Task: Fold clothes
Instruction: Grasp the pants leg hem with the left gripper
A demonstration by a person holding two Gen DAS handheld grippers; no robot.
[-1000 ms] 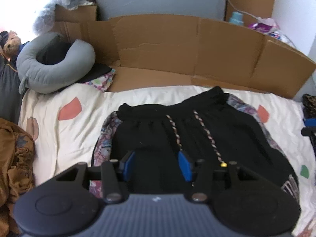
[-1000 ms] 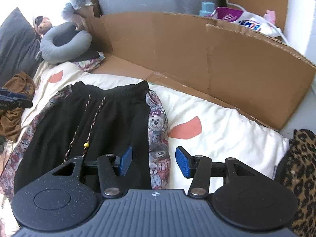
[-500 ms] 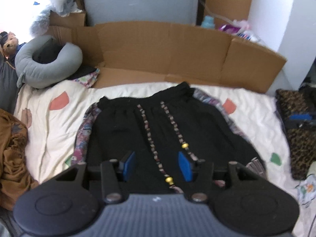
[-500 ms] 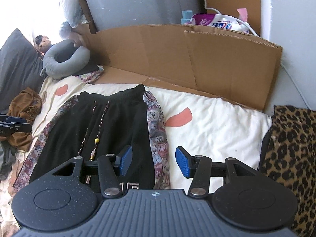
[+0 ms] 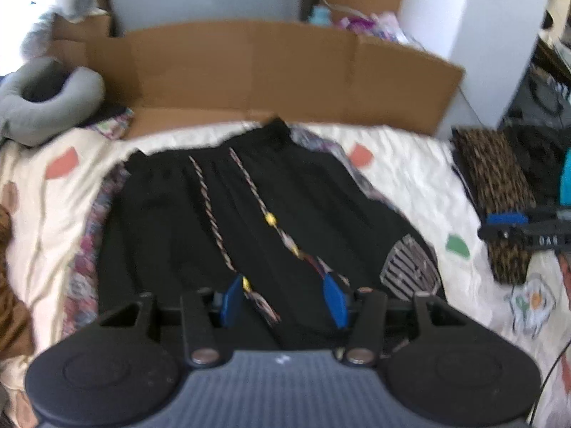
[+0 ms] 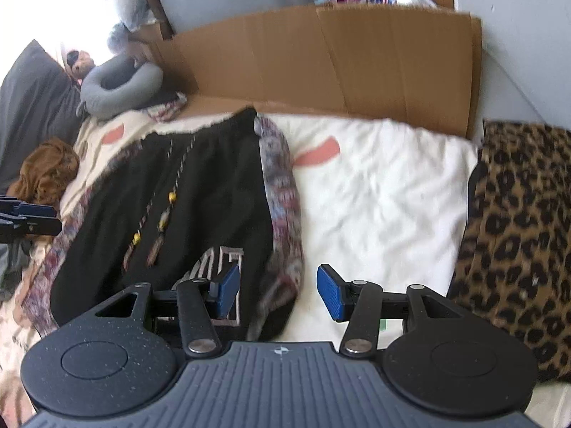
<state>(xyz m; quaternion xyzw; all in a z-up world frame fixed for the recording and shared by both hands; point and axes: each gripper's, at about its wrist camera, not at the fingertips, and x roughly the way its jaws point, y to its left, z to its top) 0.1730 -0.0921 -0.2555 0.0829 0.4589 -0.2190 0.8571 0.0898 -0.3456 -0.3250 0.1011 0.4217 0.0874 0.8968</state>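
Note:
Black shorts (image 5: 171, 214) (image 6: 210, 185) with patterned side panels lie flat on a cream bed sheet (image 5: 410, 164) (image 6: 374, 192), waistband towards the cardboard. Two braided drawstrings (image 5: 249, 178) with yellow beads run down the front. A striped white logo (image 5: 408, 267) (image 6: 214, 260) marks the hem. My left gripper (image 5: 282, 299) hangs open above the lower hem, over the drawstring ends. My right gripper (image 6: 274, 290) is open above the hem's right corner and the patterned panel (image 6: 285, 192). Each gripper shows at the edge of the other's view, the right one (image 5: 517, 228) and the left one (image 6: 28, 219).
A cardboard wall (image 5: 285, 71) (image 6: 357, 60) stands behind the bed. A grey neck pillow (image 5: 46, 100) (image 6: 117, 85) sits at the back left. A brown garment (image 6: 46, 174) lies at the left, a leopard-print cloth (image 6: 517, 232) (image 5: 499, 185) at the right.
Both grippers have pulled back from the waistband towards the hem, so the shorts' lower edge and logo have come into view. Their jaws stay open.

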